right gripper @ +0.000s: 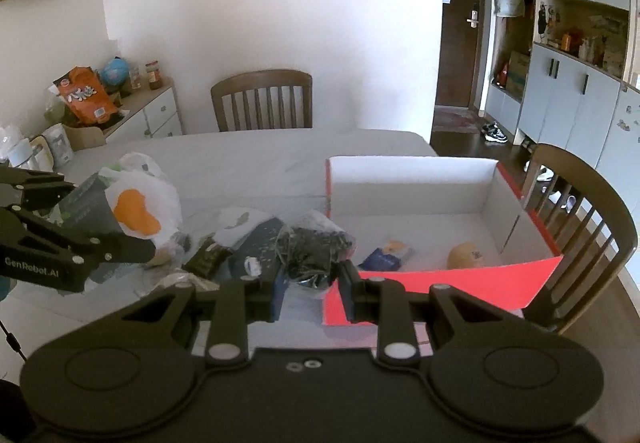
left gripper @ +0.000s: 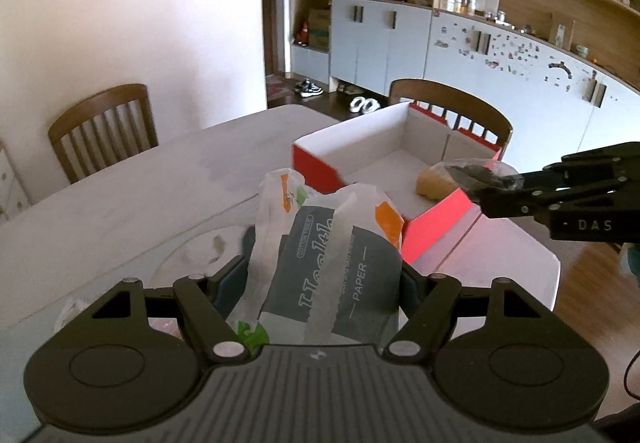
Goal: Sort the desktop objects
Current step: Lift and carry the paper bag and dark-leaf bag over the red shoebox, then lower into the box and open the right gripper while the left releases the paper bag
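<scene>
left gripper [left gripper: 320, 279] is clamped on a soft, light tissue pack [left gripper: 332, 263] in crinkly wrap, held over the table [left gripper: 140, 203]; right gripper [right gripper: 310, 283] pinches a floppy clear bag of dark bits [right gripper: 314, 243] near the red box [right gripper: 440, 283]; I'd grab both mid-body, plastic looks slippery

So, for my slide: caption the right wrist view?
Right gripper holds a clear bag of dark contents beside the red box.
</scene>
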`<state>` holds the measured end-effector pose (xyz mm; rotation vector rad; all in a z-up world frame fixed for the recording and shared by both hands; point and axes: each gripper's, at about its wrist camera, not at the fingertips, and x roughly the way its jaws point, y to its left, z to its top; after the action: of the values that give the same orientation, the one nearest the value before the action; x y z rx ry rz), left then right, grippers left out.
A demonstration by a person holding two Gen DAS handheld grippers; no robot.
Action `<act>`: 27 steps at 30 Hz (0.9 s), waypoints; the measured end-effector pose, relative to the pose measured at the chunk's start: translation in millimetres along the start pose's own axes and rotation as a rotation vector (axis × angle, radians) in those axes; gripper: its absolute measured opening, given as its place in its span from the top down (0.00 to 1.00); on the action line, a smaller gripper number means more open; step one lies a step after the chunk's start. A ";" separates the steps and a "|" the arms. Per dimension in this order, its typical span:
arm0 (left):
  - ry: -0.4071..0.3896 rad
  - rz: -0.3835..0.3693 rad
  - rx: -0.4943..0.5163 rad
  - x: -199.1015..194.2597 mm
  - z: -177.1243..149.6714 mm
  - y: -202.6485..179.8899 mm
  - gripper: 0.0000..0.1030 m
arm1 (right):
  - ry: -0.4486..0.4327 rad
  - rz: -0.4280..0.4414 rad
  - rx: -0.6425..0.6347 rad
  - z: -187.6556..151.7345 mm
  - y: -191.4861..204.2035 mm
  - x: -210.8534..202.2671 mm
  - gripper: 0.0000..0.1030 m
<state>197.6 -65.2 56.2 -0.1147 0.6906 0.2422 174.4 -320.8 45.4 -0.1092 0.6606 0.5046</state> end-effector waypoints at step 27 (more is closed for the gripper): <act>0.103 -0.034 0.050 135.8 87.6 -79.3 0.27 | 0.070 0.055 -0.029 38.6 -130.3 56.4 0.73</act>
<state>373.1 -100.8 38.0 -0.0914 0.7960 0.1869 296.8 -401.6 33.5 -0.1362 0.7262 0.5653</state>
